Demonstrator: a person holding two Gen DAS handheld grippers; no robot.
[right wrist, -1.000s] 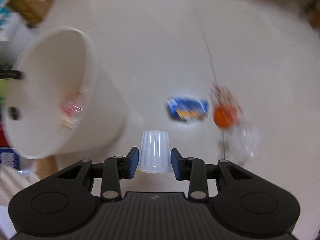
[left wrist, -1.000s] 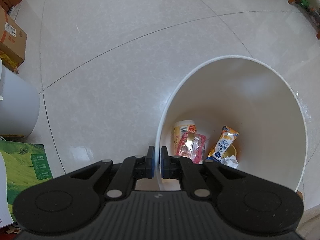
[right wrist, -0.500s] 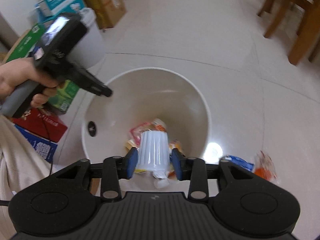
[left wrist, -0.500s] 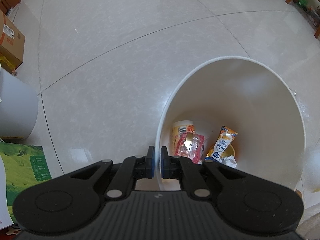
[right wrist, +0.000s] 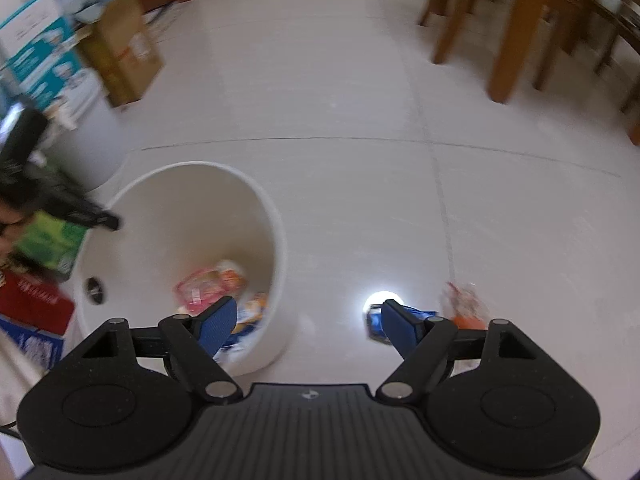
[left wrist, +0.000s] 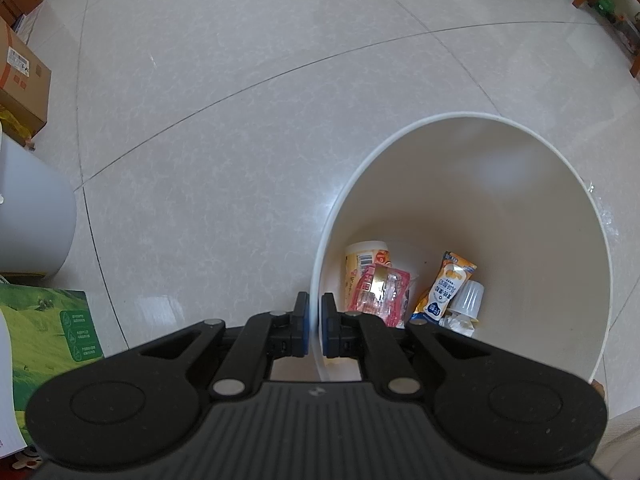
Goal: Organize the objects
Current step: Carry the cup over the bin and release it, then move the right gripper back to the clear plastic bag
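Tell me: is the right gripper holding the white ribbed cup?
No, the right gripper is wide open and empty; the white ribbed cup lies inside the bin.

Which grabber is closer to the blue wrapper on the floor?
Right. The right gripper hangs open just above the blue wrapper; the left gripper is clamped on the white bin's rim.

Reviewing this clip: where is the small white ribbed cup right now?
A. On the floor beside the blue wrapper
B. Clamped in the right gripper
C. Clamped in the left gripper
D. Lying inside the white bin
D: the white ribbed cup lies among the wrappers inside the white bin, and the right gripper stands open with nothing between its fingers.
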